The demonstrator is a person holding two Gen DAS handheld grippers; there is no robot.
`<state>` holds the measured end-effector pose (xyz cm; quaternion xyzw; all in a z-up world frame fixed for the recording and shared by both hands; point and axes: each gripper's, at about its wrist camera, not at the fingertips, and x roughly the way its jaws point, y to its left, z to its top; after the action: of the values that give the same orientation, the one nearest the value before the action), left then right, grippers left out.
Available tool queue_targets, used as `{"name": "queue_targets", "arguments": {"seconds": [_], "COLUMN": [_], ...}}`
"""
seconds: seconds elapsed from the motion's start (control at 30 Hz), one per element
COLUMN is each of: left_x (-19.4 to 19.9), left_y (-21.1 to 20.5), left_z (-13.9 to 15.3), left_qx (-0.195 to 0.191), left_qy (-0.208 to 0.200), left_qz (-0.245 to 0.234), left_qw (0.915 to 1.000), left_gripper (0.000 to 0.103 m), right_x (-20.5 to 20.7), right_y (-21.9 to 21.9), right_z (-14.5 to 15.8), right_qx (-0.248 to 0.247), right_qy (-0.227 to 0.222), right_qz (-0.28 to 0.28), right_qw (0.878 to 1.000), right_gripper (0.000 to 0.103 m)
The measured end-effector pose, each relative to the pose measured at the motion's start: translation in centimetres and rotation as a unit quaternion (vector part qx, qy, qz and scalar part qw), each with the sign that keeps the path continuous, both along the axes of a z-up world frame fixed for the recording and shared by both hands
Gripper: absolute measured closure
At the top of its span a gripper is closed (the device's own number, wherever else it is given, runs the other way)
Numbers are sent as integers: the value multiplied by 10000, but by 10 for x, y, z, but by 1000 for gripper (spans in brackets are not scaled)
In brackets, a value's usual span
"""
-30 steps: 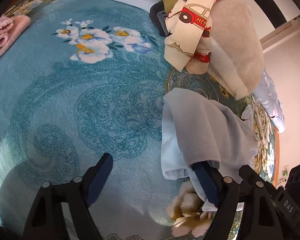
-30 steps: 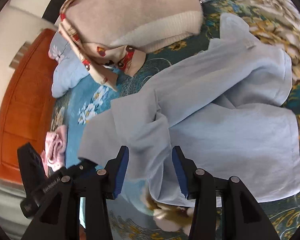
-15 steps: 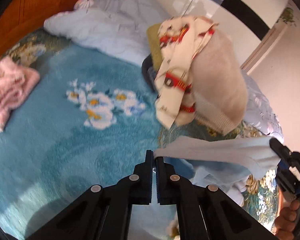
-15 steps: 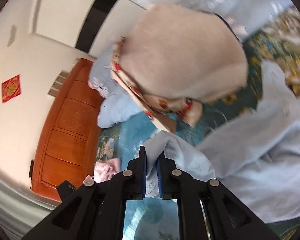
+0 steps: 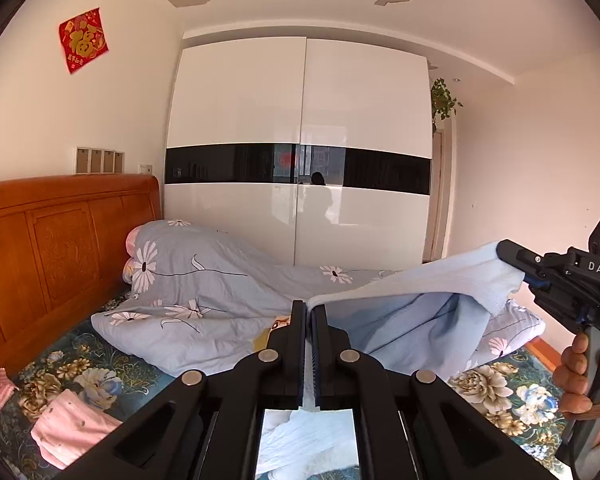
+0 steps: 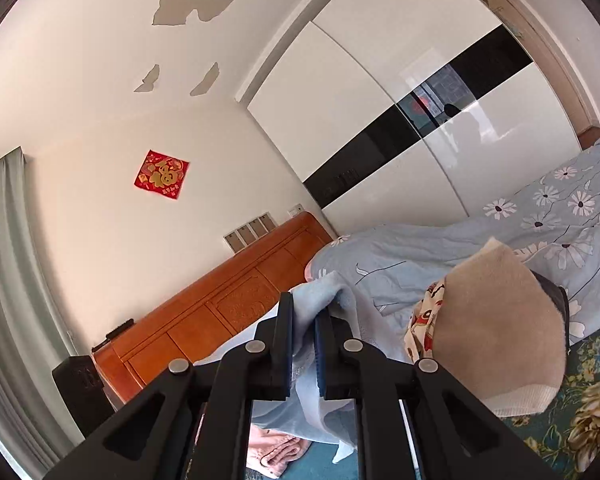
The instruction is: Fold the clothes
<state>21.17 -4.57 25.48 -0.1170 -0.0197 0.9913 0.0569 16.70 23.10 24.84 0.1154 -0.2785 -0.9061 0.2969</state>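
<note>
Left gripper (image 5: 309,312) fingers pressed together on the hem of light blue garment (image 5: 416,320); right gripper (image 6: 303,322) fingers pinched a bunched corner of same. Garment hung between both, clear above bed (image 5: 100,364). Judged: spread hands apart, keep edge taut and level, avoid beige clothes pile (image 6: 500,332) when lowering.

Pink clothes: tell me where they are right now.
In the left wrist view the pink clothes lie at lower left on the flowered bedspread, in front of the wooden headboard and left of the quilt.
</note>
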Motion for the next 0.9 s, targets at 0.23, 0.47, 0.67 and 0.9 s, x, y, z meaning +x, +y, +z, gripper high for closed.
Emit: {"name": "queue_targets", "arguments": {"seconds": [0.23, 0.47, 0.67, 0.9], "left_x": [72, 121, 59, -1], "left_y": [-18, -27, -11, 29], "left_z": [-13, 16, -51, -228], "left_qx": [-13, 125, 156, 345], "left_qy": [-124, 185, -982, -3161], "left_qz": [105, -136, -141, -211], "left_qw": [9999, 9997, 9949, 9478], "left_gripper": [100, 100, 99, 99], "right_x": [61, 119, 74, 26], "right_y": [-20, -26, -25, 0], "right_z": [-5, 21, -42, -214], "right_qx": [264, 588, 887, 1162], "right_qy": [-57, 491, -641, -2863], "right_qz": [400, 516, 203, -367], "right_qw": [9988, 9957, 9938, 9504], "right_gripper": [94, 94, 94, 94]}}
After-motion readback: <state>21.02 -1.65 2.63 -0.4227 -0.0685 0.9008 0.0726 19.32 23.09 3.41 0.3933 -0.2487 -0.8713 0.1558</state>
